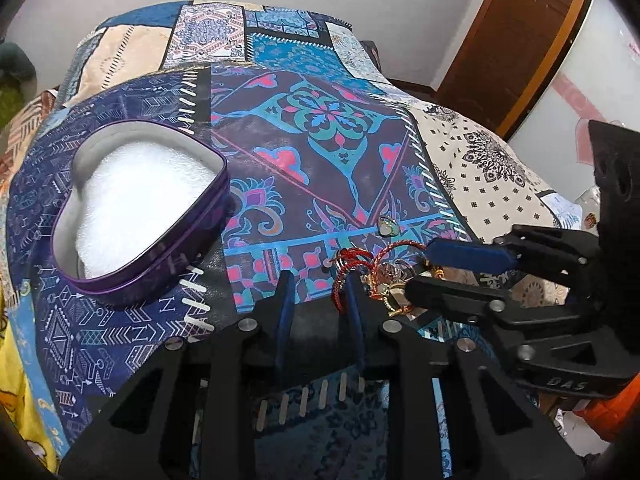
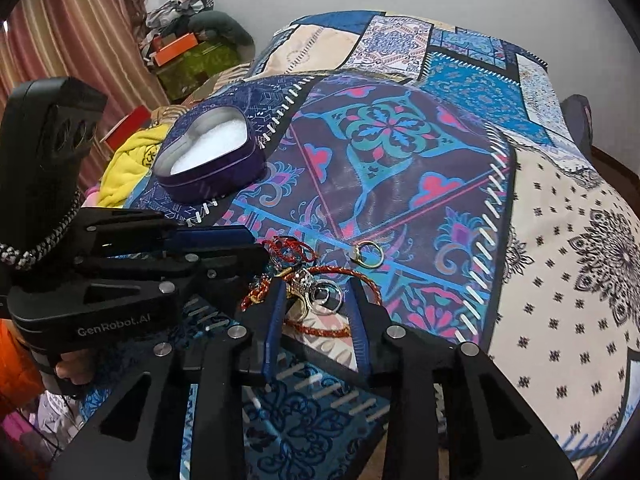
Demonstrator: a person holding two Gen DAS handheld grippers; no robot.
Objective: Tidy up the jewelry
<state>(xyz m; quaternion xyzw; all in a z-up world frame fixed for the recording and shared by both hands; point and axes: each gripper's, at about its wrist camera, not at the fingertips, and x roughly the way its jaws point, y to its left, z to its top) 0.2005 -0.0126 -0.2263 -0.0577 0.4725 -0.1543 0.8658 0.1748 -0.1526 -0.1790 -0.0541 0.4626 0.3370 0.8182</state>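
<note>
A purple heart-shaped tin with white foam lining sits open on the patterned cloth, also in the right wrist view. A tangled jewelry pile of red-gold cords, silver rings and gold pieces lies at the cloth's near edge. A separate gold ring lies just beyond it; it shows in the left wrist view. My right gripper is open, its fingers straddling the pile. My left gripper is open beside the pile's left, near the red cord.
The patchwork cloth covers a rounded surface that falls away on all sides. Yellow fabric and boxes lie left of it. A wooden door stands at the back right.
</note>
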